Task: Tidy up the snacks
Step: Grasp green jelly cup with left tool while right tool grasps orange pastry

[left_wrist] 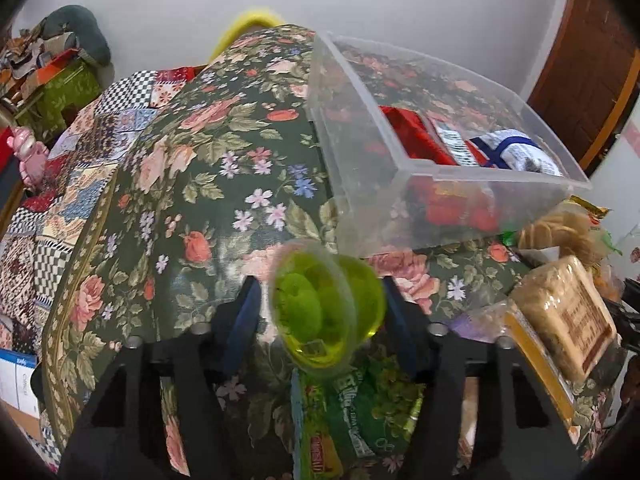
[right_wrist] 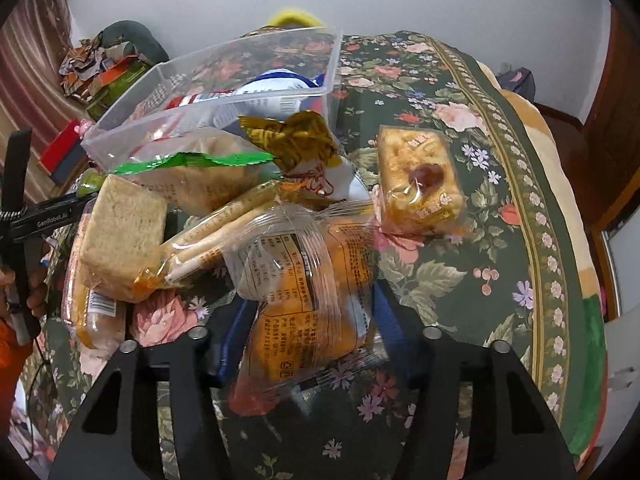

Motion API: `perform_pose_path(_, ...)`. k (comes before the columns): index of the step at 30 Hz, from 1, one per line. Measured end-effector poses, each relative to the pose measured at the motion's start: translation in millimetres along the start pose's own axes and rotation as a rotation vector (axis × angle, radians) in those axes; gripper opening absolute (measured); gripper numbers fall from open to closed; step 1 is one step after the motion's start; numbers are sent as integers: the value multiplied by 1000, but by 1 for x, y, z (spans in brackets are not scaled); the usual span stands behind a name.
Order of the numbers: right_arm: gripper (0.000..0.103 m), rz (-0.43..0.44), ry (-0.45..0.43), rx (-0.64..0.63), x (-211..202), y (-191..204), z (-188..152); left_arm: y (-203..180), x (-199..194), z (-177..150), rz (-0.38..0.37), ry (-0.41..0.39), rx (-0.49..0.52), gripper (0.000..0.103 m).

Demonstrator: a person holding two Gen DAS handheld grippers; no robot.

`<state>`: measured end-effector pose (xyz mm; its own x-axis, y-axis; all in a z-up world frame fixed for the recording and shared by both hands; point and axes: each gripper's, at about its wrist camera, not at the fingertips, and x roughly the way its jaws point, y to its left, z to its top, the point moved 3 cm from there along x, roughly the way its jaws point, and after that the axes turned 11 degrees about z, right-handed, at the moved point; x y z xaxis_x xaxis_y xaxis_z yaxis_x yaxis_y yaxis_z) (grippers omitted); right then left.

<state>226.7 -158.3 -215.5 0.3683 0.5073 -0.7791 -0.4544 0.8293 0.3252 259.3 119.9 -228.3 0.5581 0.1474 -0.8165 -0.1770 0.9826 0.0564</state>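
Observation:
My left gripper (left_wrist: 320, 312) is shut on a clear cup of green jelly (left_wrist: 324, 304), held above the floral cloth just in front of the clear plastic bin (left_wrist: 496, 184). The bin holds red and blue-white snack packs (left_wrist: 508, 152). My right gripper (right_wrist: 308, 320) is shut on an orange snack pack in clear wrap (right_wrist: 308, 300), lifted a little off the cloth. The bin (right_wrist: 224, 100) shows at upper left in the right wrist view.
Loose snacks lie on the cloth: a brown cake block (right_wrist: 124, 232), stick biscuits (right_wrist: 224, 232), a gold-wrapped pack (right_wrist: 296, 140), a cake with a red date (right_wrist: 420, 180), a green pack (left_wrist: 344, 420). The left gripper's body (right_wrist: 24, 216) is at far left.

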Motion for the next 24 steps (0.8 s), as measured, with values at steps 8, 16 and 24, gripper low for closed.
perform_pose_path(8,48,12,-22,22,-7,-1,-1,0,-11,-6,27,-9,4,56)
perform_pose_path(16,47,5,-72,7,-29,5,4,0,-48,-5,31,-61,6,56)
perform_pose_path(24,47,-4,-152,-24,-60,12,21,-2,-88,7,12,-127,-4,56)
